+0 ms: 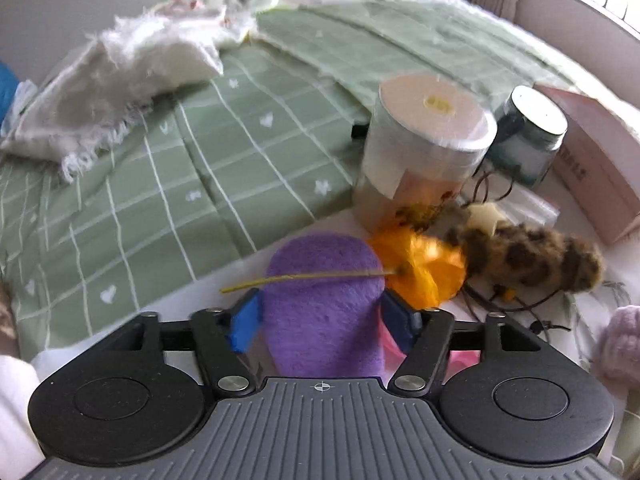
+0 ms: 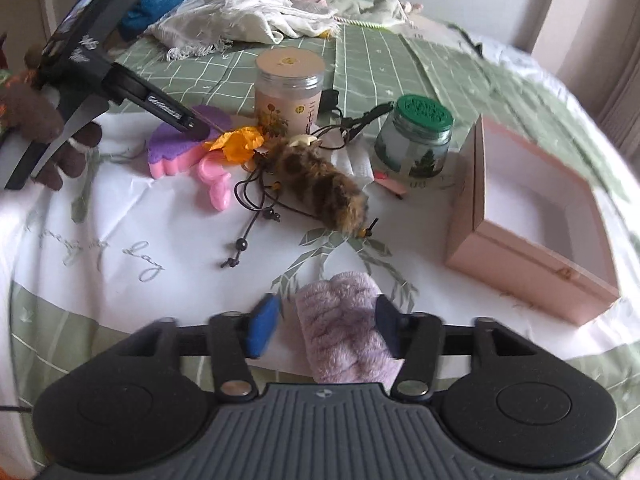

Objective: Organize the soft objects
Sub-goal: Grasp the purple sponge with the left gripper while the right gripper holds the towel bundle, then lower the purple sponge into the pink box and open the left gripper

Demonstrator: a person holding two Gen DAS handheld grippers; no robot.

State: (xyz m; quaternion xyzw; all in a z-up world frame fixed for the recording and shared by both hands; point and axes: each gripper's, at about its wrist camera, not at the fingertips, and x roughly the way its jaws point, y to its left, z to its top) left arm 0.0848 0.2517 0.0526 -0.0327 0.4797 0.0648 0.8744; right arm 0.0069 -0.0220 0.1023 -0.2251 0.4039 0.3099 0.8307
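A purple-topped, pink-bottomed sponge lies on the white sheet between the blue pads of my left gripper, which stands wide open around it. The right wrist view shows the same sponge under that gripper's tips. A lilac fluffy cloth lies between the fingers of my right gripper. Those fingers are open, with a gap at the left pad. An orange fabric flower on a yellow stem and a brown spotted furry toy lie beside the sponge.
An open pink box stands at the right. A beige-lidded jar and a green-lidded glass jar stand behind the toy. A beaded cord and a pink plastic piece lie nearby. A white fringed cloth lies on the green checked quilt.
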